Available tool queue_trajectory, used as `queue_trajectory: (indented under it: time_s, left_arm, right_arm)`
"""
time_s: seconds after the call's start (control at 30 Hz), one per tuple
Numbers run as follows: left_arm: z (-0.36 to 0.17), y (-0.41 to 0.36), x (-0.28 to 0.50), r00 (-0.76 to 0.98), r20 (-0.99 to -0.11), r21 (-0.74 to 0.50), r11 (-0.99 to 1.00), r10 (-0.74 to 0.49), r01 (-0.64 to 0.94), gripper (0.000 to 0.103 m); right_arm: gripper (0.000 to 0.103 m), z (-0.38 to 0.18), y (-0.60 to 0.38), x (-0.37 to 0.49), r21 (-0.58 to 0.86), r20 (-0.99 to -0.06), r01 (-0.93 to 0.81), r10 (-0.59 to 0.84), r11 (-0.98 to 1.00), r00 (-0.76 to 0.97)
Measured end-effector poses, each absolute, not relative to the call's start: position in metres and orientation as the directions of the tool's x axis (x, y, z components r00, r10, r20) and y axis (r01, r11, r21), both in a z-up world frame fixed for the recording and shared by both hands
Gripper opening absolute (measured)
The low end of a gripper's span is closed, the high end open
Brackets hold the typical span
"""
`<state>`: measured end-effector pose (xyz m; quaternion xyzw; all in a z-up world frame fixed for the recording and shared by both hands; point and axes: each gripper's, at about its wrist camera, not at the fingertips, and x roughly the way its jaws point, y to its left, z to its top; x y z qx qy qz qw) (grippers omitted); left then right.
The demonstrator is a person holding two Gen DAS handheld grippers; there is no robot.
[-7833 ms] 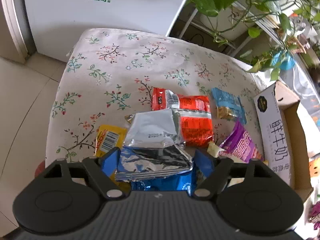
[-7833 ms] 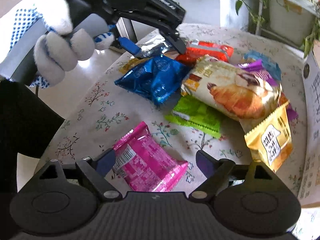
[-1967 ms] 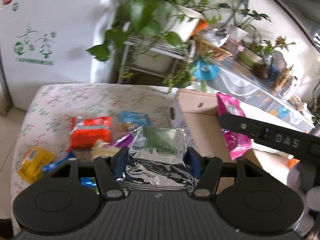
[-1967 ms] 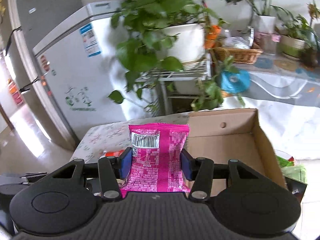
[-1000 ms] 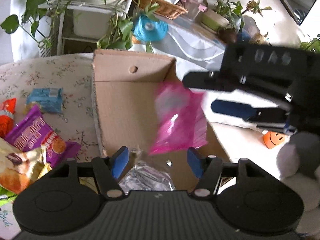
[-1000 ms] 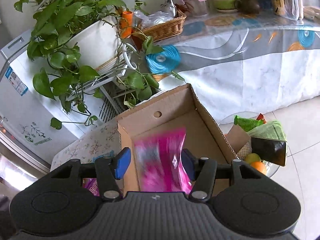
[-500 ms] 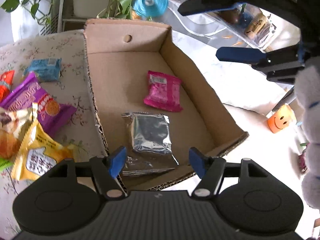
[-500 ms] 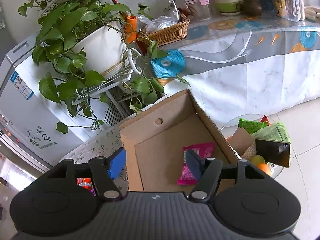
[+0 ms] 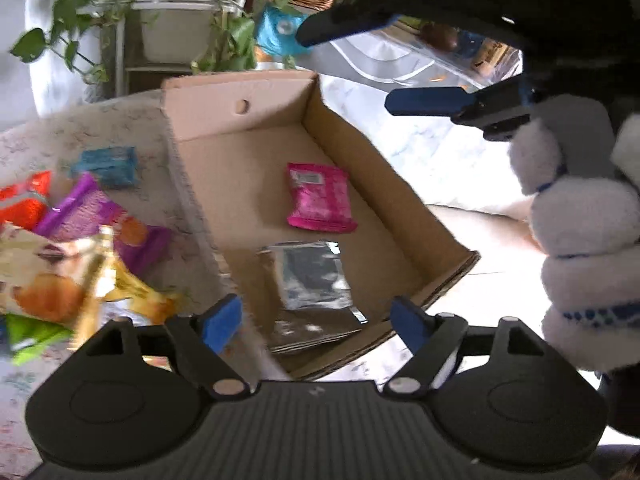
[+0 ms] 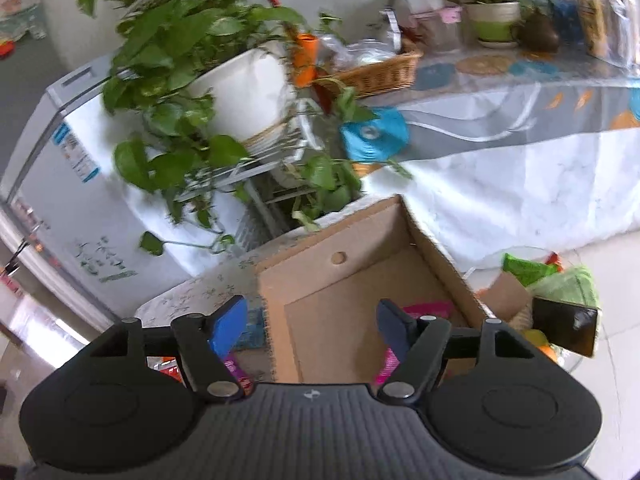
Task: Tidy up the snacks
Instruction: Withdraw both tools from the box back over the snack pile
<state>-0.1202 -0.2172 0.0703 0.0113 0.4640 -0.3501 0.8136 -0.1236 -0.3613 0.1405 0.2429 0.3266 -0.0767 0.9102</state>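
An open cardboard box [image 9: 404, 208] stands at the right edge of the floral table. Inside it lie a pink snack pack [image 9: 320, 198] and a silver foil pack [image 9: 312, 276]. My left gripper [image 9: 316, 320] is open and empty above the box's near end. My right gripper [image 9: 360, 60] is open and empty, held high over the box's far right side. In the right wrist view the right gripper [image 10: 310, 324] hovers open over the box [image 10: 436, 256], with the pink pack [image 10: 430, 308] partly hidden behind a finger.
Loose snacks lie on the floral table [image 9: 132, 128] left of the box: a blue pack [image 9: 108, 166], a purple pack [image 9: 92, 208], a red pack [image 9: 24, 204], a croissant bag [image 9: 36, 276], a yellow pack [image 9: 116, 284]. Potted plants [image 10: 192, 76] and a white fridge [image 10: 68, 200] stand behind.
Both packs were let go into the box about a second ago and lie still. Since half a second ago my left gripper has shifted slightly right, and my right gripper has drawn back a little.
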Motion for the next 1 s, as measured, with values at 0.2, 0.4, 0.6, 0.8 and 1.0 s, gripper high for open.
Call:
queue_trajectory:
  time_s: [0.2,0.4,0.6,0.8,1.0]
  left_arm:
    - [0.073,-0.176,-0.105,0.317,-0.779,-0.333,0.786,-0.540,0.521,0.091]
    - [0.074,-0.135,-0.093,0.340,-0.792,-0.324,0.821,-0.507,0.471,0.092]
    - [0.089,-0.087,-0.085,0.456,-0.759,-0.242,0.851,-0.465,0.466,0.101]
    - [0.094,-0.039,-0.060,0.473,-0.782,-0.241,0.896,-0.406,0.372,0.101]
    - [0.083,0.003,-0.034,0.432,-0.814,-0.307,0.920,-0.387,0.245,0.101]
  right_arm:
    - [0.079,0.142,-0.342,-0.118,0.348,-0.622,0.211,0.056,0.913,0.781]
    - [0.086,0.139,-0.324,-0.109,0.303,-0.646,0.187,0.057,0.935,0.762]
    - [0.088,0.136,-0.299,-0.104,0.248,-0.642,0.092,0.092,0.964,0.761]
    - [0.088,0.134,-0.274,-0.099,0.198,-0.630,-0.016,0.140,0.980,0.764]
    - [0.088,0.133,-0.256,-0.095,0.167,-0.622,-0.120,0.199,0.979,0.758]
